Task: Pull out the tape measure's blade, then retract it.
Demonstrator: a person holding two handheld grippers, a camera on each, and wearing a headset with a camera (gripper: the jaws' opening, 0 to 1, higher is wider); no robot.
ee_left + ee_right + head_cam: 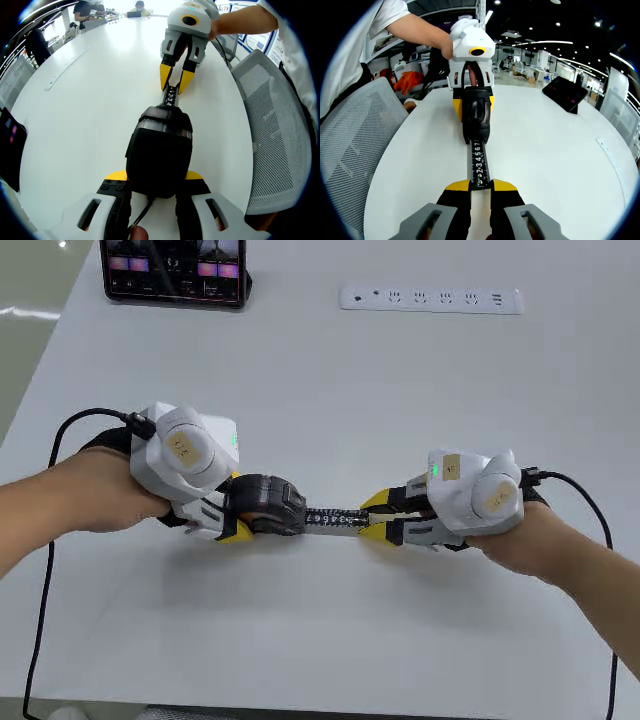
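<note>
Although short, blade (333, 518) of black tape measure (265, 504) shows numerals.

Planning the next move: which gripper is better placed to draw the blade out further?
Right. The right gripper is shut on the blade, while the left gripper clamps the tape measure case, anchoring it.

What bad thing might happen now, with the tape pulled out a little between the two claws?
1. The right claw pinches just the tip of the blade. If it slips, the blade would likely snap back into the tape measure.
2. The left claw grips the tape measure's rounded body, which might twist or pop free under a harder pull.
3. Letting go all at once may make the blade whip across the table.
</note>
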